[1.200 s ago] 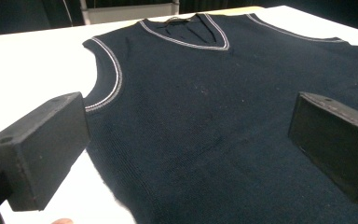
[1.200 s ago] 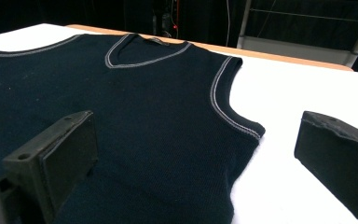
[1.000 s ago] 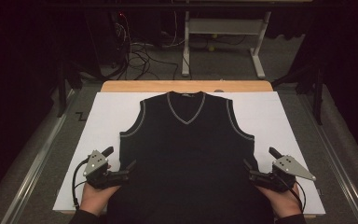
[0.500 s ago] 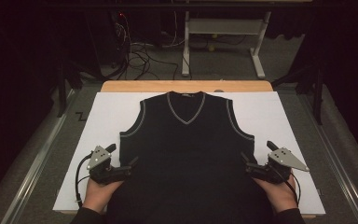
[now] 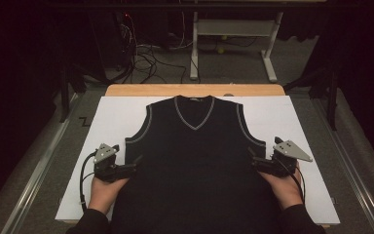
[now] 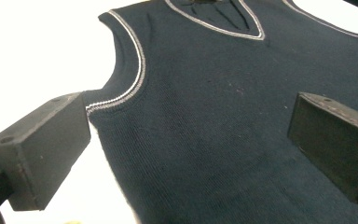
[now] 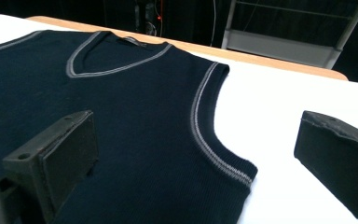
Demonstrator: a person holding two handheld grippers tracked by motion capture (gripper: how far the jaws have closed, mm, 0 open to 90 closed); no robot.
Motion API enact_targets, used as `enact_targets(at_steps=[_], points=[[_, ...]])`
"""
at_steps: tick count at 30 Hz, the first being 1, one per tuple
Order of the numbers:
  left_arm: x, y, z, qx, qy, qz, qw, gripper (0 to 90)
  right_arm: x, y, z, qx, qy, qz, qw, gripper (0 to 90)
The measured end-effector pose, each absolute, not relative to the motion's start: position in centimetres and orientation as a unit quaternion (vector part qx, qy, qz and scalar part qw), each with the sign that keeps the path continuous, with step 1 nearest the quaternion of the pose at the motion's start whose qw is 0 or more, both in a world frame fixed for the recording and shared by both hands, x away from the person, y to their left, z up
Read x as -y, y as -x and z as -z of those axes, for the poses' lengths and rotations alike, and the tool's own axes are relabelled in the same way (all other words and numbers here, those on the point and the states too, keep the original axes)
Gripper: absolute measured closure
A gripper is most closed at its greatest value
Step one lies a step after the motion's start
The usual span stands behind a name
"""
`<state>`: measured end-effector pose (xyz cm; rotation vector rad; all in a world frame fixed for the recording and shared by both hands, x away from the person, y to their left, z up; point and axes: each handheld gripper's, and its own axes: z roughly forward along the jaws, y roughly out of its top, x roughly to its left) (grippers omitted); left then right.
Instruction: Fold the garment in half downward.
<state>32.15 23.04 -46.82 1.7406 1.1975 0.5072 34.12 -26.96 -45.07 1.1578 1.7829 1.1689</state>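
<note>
A dark navy sleeveless V-neck vest (image 5: 195, 156) with grey trim lies flat, front up, on the white board (image 5: 112, 117). My left gripper (image 5: 135, 165) is open at the vest's left side edge, just below the armhole. In the left gripper view the vest (image 6: 214, 121) spreads between the two wide-apart jaws, and the armhole trim (image 6: 121, 95) sits by the left jaw. My right gripper (image 5: 251, 157) is open at the vest's right side edge. In the right gripper view the vest's (image 7: 121, 116) armhole corner (image 7: 237, 172) lies between the jaws.
The white board rests on a wooden table (image 5: 195, 89) with grey rails (image 5: 34, 165) along both sides. Behind the table stand a metal desk frame (image 5: 233, 34) and tangled cables (image 5: 141, 53) on the floor. Bare white board (image 5: 297, 122) flanks the vest.
Both grippers have moved forward along the vest's sides, from near the hem up toward the armholes. The vest has not shifted.
</note>
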Motion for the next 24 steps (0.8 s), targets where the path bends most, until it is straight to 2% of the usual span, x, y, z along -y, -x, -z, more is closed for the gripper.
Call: enact_targets(at_steps=[5, 7, 8, 9, 10, 11, 13, 15, 17, 18, 21, 24], points=[[-23.6, -33.4, 47.3, -0.518, -0.702, -0.193, 0.449, 0.0, 27.4, -35.4, 45.3, -0.695, -0.464, -0.436, 0.333, 0.6], [-23.8, -33.7, 47.6, -0.532, -0.699, -0.190, 0.438, 5.6, 27.6, -35.8, 45.6, -0.701, -0.476, -0.425, 0.320, 3.1], [-23.8, -33.9, 47.7, -0.536, -0.701, -0.184, 0.433, 5.6, 27.6, -35.8, 45.6, -0.701, -0.476, -0.425, 0.320, 3.1], [-23.9, -34.0, 47.8, -0.541, -0.703, -0.180, 0.426, 10.9, 27.6, -35.9, 45.7, -0.704, -0.478, -0.419, 0.316, 4.1], [-23.9, -34.1, 47.9, -0.544, -0.704, -0.177, 0.422, 14.4, 27.8, -36.0, 45.9, -0.707, -0.488, -0.414, 0.302, 8.8], [-23.9, -34.1, 48.0, -0.545, -0.706, -0.177, 0.415, 14.4, 27.8, -36.0, 45.9, -0.707, -0.488, -0.414, 0.302, 8.8], [-23.8, -34.0, 48.1, -0.543, -0.711, -0.181, 0.408, 21.8, 27.9, -36.1, 46.1, -0.712, -0.496, -0.395, 0.300, 14.7], [-23.7, -34.2, 48.3, -0.546, -0.720, -0.166, 0.395, 24.7, 28.1, -36.2, 46.4, -0.718, -0.509, -0.379, 0.286, 23.2], [-23.7, -34.3, 48.4, -0.546, -0.723, -0.159, 0.391, 27.3, 28.2, -36.2, 46.5, -0.718, -0.515, -0.375, 0.280, 25.7], [-23.6, -34.4, 48.5, -0.546, -0.729, -0.149, 0.385, 28.4, 28.5, -36.3, 46.6, -0.720, -0.526, -0.369, 0.264, 31.8], [-23.4, -34.4, 48.5, -0.541, -0.736, -0.148, 0.380, 38.6, 28.7, -36.3, 46.8, -0.721, -0.535, -0.362, 0.252, 34.1], [-22.9, -34.5, 48.6, -0.541, -0.745, -0.158, 0.357, 42.0, 28.8, -36.3, 47.2, -0.730, -0.541, -0.338, 0.246, 37.3]])
